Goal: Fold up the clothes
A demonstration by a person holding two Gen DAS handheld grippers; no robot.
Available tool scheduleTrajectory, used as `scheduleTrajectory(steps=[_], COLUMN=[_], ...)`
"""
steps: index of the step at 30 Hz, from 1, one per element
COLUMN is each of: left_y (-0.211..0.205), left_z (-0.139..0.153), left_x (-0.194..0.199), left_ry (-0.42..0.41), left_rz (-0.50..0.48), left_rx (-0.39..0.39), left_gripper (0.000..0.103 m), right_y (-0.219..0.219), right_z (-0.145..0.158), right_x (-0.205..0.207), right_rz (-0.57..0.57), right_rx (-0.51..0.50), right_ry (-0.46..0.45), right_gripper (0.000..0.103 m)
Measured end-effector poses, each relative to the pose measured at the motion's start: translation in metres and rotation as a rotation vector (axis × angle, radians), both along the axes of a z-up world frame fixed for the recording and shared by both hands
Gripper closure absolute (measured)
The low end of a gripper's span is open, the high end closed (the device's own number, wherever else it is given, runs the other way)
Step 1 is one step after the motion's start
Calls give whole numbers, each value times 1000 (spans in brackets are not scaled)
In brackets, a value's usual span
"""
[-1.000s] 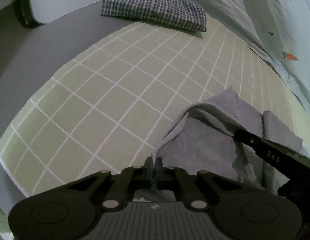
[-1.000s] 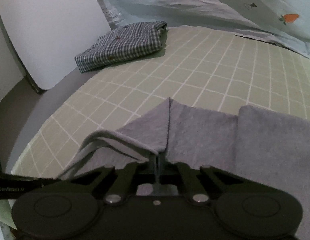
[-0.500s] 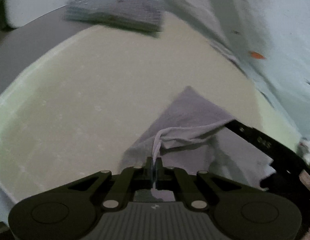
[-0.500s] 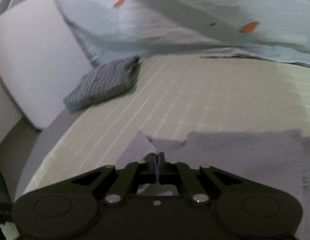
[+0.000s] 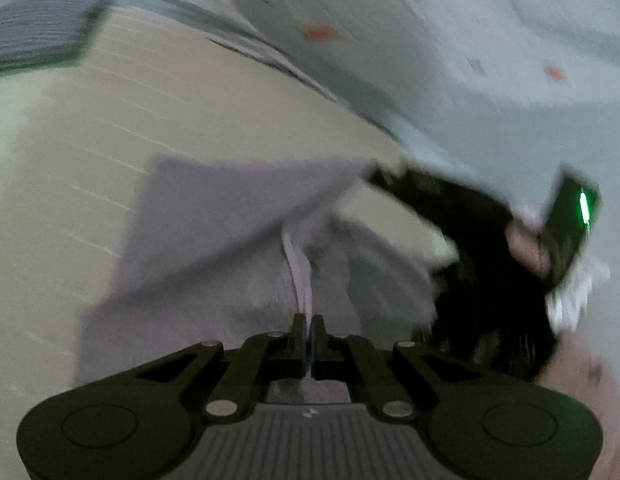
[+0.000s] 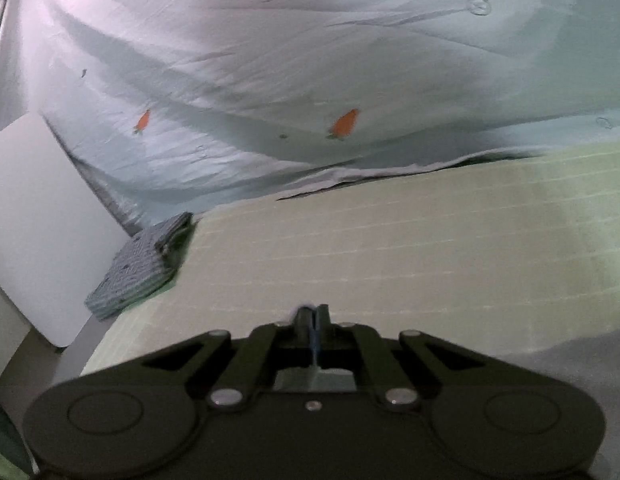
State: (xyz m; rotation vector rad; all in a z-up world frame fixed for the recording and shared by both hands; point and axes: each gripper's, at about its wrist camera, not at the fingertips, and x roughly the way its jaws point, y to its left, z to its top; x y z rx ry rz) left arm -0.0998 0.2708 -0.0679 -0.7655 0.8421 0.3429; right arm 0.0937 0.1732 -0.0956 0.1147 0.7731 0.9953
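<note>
Garment shows mainly in left view; checked shirt sharper in right.

Both views are fisheye, each mounted behind its own gripper and looking forward along the fingers, so the dark gripper body fills the bottom of the frame. The left wrist view sits low and close over the green checked sheet, tilted, facing a pale blue carrot-print cloth in the upper right; it catches the right gripper at centre right. The right wrist view looks more level and farther out. Both share the sheet, the carrot cloth and a folded plaid shirt, upper left there, at mid left here.
</note>
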Motion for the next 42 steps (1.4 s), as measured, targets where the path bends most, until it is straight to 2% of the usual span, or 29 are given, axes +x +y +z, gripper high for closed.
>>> scheduleTrajectory(steps=[2, 3, 4, 5, 7, 9, 15, 17, 19, 22, 24, 25, 26, 27, 30, 32, 34, 38, 40, 42], left_y=[-18, -25, -29, -29, -28, -16, 28, 41, 50, 57, 62, 63, 63, 62, 60, 62, 66, 72, 70, 66], left_z=[-13, -16, -17, -14, -8, -3, -14, -17, -22, -31, -38, -41, -42, -42, -37, -32, -30, -32, -34, -38], left_x=[18, 23, 24, 21, 12, -4, -56, -71, -83, -90, -94, -95, -94, -94, -99, -103, -108, -110, -107, -102], left_ry=[48, 68, 79, 82, 87, 91, 192, 196, 182, 153, 130, 121, 118, 115, 102, 85, 71, 83, 105, 133], left_rz=[-52, -74, -80, -66, -26, 62, 255, 288, 293, 253, 188, 154, 120, 88, 5, -26, -38, -40, -50, -69], left_rx=[-9, -7, 6, 28, 71, 104, 145, 122, 83, 30, 0, -13, -26, -33, -25, -15, -14, -5, 5, 13], left_gripper=[90, 80, 75, 74, 64, 60, 60, 60, 60, 60, 60, 60, 60, 60, 60, 60, 60, 57, 55, 53], right_y=[-5, -7, -9, -13, -24, -34, -51, -53, -56, -61, -59, -57, -56, -55, -58, -65, -73, -80, -86, -92], right_z=[-8, -13, -18, -23, -30, -36, -51, -54, -55, -56, -56, -57, -57, -57, -44, -31, -26, -45, -48, -46], right_x=[14, 20, 23, 25, 22, 13, -48, -69, -91, -116, -130, -134, -139, -143, -151, -153, -151, -148, -151, -155], right_rz=[1, 1, 5, 4, -8, -12, 23, 25, 25, 6, -17, -23, -22, -26, -77, -132, -182, -239, -264, -290], right_rx=[-33, -58, -83, -104, -119, -126, -196, -226, -252, -255, -254, -250, -243, -239, -223, -209, -213, -307, -327, -332], right_ry=[4, 6, 12, 23, 59, 92, 179, 201, 212, 210, 199, 195, 189, 182, 132, 88, 82, 118, 123, 121], right_gripper=[101, 100, 98, 95, 81, 77, 74, 72, 64, 58, 58, 63, 73, 100, 98, 98, 98, 96, 88, 68])
